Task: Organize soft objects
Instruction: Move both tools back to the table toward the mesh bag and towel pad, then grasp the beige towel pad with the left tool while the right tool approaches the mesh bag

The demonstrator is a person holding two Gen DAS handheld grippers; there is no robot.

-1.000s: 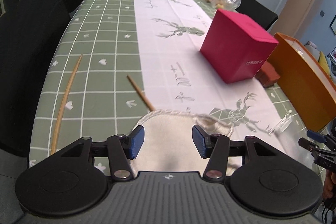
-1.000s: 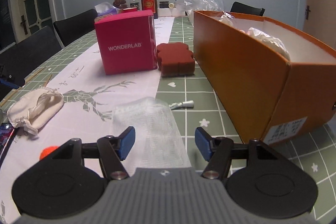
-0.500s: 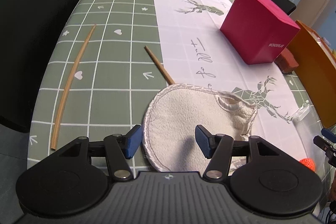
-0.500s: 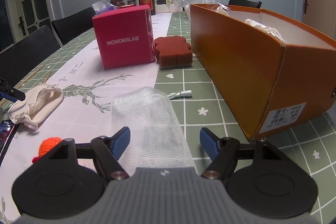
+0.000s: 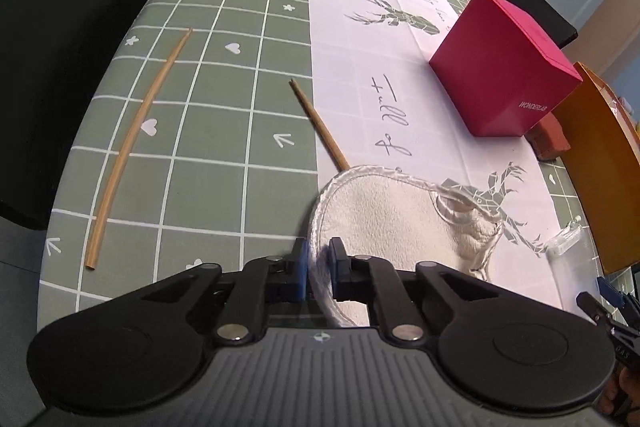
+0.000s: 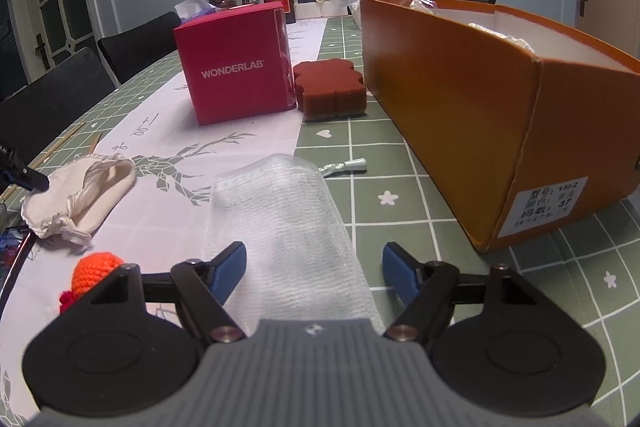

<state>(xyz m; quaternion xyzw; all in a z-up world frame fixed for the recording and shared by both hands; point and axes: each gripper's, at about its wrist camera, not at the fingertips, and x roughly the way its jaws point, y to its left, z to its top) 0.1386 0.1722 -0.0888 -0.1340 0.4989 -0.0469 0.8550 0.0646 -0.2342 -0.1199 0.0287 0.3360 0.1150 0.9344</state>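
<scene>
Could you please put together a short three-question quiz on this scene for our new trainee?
1. True or false: the left gripper has its jaws closed on the edge of the cream cloth pouch.
2. What lies between the open jaws of the right gripper? A) the red sponge B) the white mesh sleeve C) the orange crochet ball
3. Fill in: the sponge sits between the pink box and the ______ box.

Key
1. True; the jaws have just been closing, with the pouch's rim between them.
2. B; those jaws have just been opening wider.
3. Orange.
</scene>
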